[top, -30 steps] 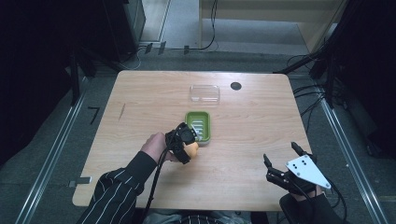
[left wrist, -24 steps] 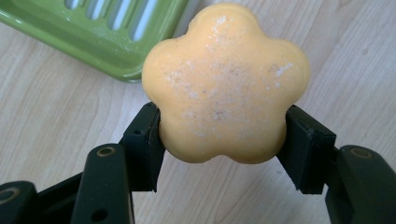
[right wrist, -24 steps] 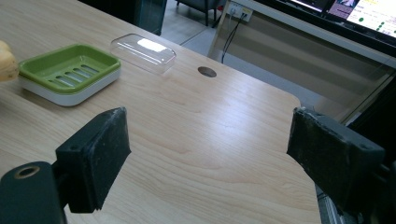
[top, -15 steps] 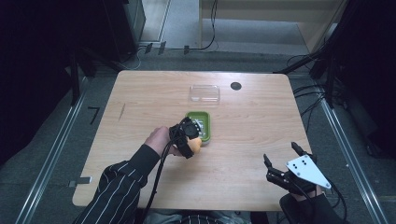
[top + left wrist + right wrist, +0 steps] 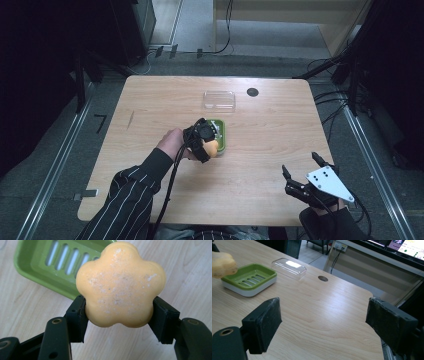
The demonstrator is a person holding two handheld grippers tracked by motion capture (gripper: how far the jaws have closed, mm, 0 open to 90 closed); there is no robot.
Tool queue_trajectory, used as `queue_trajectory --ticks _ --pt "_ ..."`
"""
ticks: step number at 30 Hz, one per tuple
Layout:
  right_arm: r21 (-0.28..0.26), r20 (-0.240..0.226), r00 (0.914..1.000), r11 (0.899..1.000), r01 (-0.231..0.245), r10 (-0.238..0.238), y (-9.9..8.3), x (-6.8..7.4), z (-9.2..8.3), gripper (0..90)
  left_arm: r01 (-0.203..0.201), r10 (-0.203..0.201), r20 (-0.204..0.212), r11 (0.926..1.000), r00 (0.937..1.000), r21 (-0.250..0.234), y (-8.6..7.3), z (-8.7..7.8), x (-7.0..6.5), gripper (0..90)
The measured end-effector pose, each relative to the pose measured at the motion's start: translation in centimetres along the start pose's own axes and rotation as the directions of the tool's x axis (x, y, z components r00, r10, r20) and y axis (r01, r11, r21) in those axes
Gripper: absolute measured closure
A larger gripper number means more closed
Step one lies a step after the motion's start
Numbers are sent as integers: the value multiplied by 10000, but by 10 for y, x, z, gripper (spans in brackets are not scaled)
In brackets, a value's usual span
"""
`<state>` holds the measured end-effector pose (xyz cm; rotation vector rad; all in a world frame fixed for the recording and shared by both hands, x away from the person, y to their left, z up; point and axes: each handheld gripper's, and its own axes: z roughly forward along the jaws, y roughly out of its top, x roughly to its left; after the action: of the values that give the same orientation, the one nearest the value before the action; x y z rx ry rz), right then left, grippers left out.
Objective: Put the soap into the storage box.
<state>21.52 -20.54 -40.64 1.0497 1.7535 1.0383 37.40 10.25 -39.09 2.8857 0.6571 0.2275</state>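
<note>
1 pale wooden table, dark room — left gripper pinching soap, right gripper spread.

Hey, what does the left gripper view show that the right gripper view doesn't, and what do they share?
Left gripper view: the flower shape of the orange soap, speckled pale on its face, clamped between the left gripper pads.

Right gripper view: the clear lid lying beyond the dish, a dark round hole in the tabletop, and the right gripper open and empty.

Both: the green slotted soap dish on the wooden table, with the soap near it.
</note>
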Motion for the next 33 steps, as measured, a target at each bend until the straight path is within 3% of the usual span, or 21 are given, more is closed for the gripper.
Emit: queue_trajectory --ticks 20,33 --pt "4 11 10000 10000 8 -8 0 0 0 134 263 -275 -302 9989 9992 -389 8 -6 27 395" --pt "-2 1 10000 10000 10 -10 0 0 0 133 354 -371 -370 9984 9986 -443 17 2 38 395"
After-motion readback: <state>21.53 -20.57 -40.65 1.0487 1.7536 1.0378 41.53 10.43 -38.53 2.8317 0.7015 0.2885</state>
